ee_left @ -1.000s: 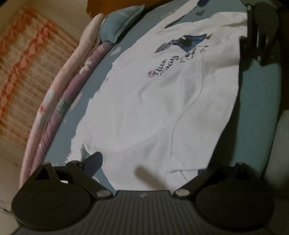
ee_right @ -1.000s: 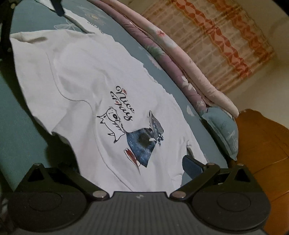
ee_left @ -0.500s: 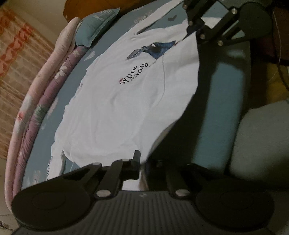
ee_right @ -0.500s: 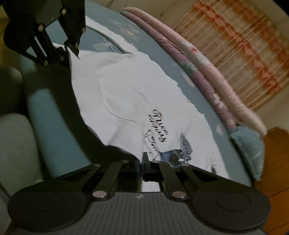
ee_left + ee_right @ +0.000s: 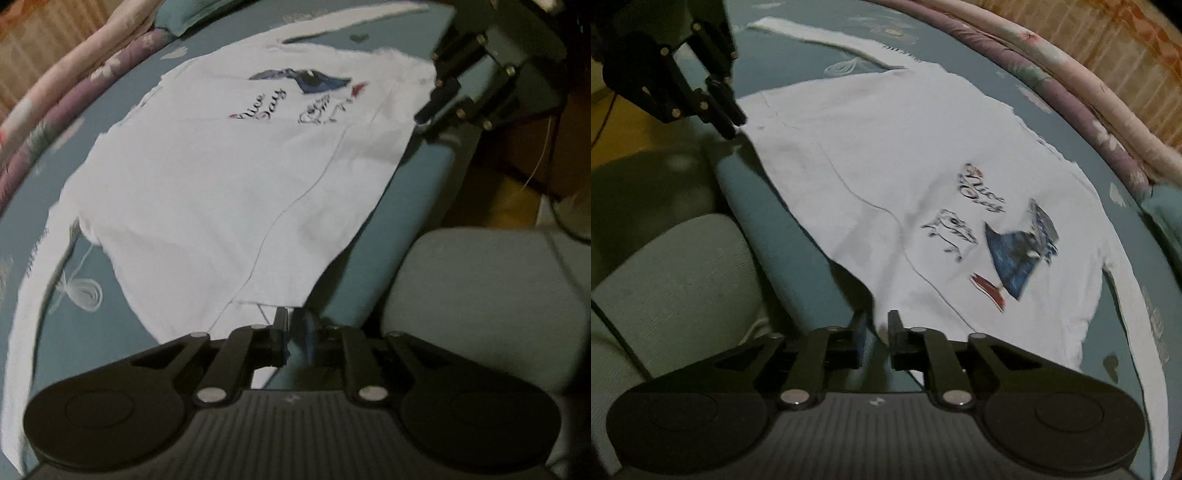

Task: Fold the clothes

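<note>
A white T-shirt (image 5: 207, 192) lay spread flat, print up, on the teal bedsheet (image 5: 413, 192); in the left wrist view its long axis ran from about seven o'clock to one o'clock. The left gripper (image 5: 293, 334) pinched its near edge at six o'clock, jaws narrow and easing apart. The right gripper (image 5: 875, 338) likewise pinched the near edge, jaws narrow and opening.

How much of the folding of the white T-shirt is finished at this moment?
Done: the white T-shirt lies spread out, print up, on the blue bedsheet. In hand: the left claw and the right claw each have its near edge between the jaws, raised off the sheet; both jaws are opening slightly. Left: every fold; none is clearly visible yet.
</note>
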The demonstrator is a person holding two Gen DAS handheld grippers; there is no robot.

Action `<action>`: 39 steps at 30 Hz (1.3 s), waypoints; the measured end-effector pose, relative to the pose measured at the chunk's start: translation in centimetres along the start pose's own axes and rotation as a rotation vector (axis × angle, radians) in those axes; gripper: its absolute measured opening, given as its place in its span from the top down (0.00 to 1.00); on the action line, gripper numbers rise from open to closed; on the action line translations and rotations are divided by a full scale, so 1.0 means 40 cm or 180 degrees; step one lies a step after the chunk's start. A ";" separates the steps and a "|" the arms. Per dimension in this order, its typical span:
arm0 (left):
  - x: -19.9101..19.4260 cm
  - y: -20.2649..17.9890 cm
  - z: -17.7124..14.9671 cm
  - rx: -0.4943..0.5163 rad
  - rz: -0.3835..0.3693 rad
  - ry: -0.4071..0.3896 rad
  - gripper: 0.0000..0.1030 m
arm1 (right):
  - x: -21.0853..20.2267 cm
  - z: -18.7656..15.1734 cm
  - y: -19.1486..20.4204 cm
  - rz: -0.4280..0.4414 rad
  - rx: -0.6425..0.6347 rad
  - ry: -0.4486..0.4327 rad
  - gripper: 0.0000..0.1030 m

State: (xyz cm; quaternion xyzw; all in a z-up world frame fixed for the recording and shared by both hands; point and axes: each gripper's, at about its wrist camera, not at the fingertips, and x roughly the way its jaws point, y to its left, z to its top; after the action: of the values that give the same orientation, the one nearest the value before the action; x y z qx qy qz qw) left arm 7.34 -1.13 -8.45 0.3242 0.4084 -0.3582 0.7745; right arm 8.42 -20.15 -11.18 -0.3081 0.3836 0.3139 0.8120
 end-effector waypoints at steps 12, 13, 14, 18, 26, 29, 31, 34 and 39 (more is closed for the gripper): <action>0.049 0.425 0.025 -0.2307 -0.0204 -0.0544 0.59 | -0.042 -0.028 -0.242 -0.0083 0.1312 -0.0366 0.76; 0.076 0.457 0.024 -0.2480 -0.0234 -0.0544 0.60 | -0.031 -0.029 -0.253 -0.0085 0.1376 -0.0360 0.76; 0.099 0.481 0.025 -0.2585 -0.0229 -0.0539 0.60 | -0.020 -0.030 -0.263 -0.0087 0.1439 -0.0353 0.76; 0.179 0.564 0.026 -0.2919 -0.0141 -0.0520 0.60 | 0.015 -0.028 -0.285 -0.0136 0.1541 -0.0319 0.76; 0.286 0.665 -0.002 -0.3462 -0.0287 -0.0661 0.63 | 0.065 -0.030 -0.299 -0.0109 0.1583 -0.0255 0.71; 0.303 0.675 0.010 -0.3500 -0.0207 -0.0627 0.96 | 0.086 -0.031 -0.302 -0.0099 0.1610 -0.0230 0.70; 0.302 0.667 0.028 -0.3379 -0.0037 -0.0581 0.99 | 0.094 -0.031 -0.304 -0.0100 0.1627 -0.0240 0.70; 0.285 0.659 0.065 -0.3091 0.0377 -0.0520 1.00 | 0.095 -0.034 -0.307 -0.0123 0.1655 -0.0245 0.70; 0.238 0.685 0.062 -0.3058 0.0467 -0.0453 0.99 | 0.087 -0.042 -0.314 -0.0180 0.1669 -0.0252 0.66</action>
State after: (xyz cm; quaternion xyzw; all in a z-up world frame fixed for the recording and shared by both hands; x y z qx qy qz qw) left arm 34.69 8.78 -9.80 -0.0671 0.4496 -0.0951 0.8856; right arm 18.84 -28.16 -11.61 -0.0853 0.4109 0.1928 0.8869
